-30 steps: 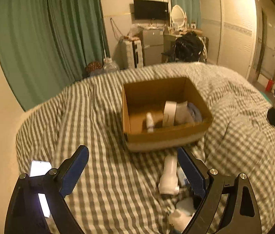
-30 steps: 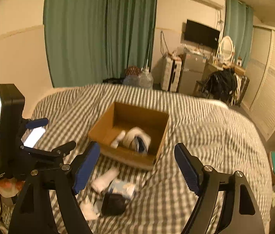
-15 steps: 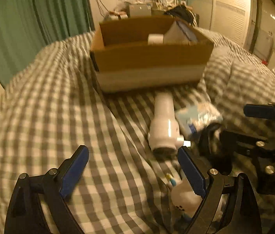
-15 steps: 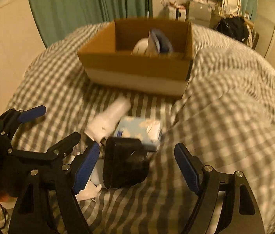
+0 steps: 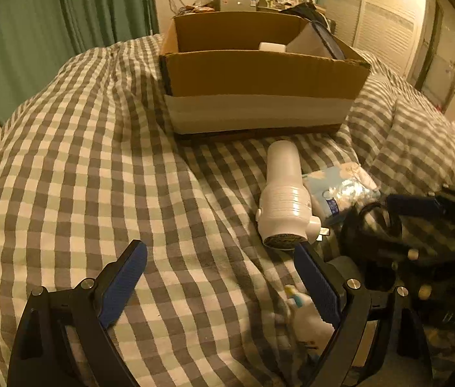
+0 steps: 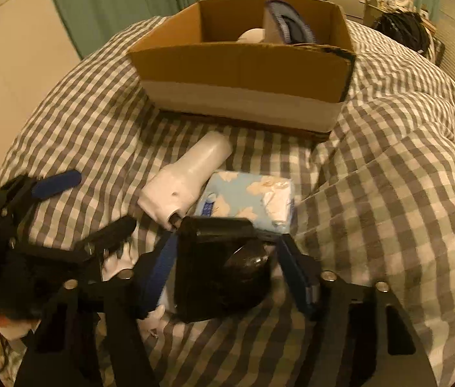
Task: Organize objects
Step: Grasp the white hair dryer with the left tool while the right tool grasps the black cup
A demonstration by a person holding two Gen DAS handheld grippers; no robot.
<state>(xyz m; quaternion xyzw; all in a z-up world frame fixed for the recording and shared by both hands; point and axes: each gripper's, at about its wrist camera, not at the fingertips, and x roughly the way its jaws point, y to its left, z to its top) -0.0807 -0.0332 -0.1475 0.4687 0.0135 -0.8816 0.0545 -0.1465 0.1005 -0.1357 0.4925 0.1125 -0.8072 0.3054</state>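
Objects: one white bottle (image 6: 185, 177), one tissue pack (image 6: 247, 198), one black case (image 6: 221, 267).

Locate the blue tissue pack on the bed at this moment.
In the right wrist view the blue tissue pack lies on the checked bedspread, in front of the cardboard box, with the white bottle on its left.

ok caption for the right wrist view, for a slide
Right gripper closing around a black object on the checked bedspread, cardboard box beyond.
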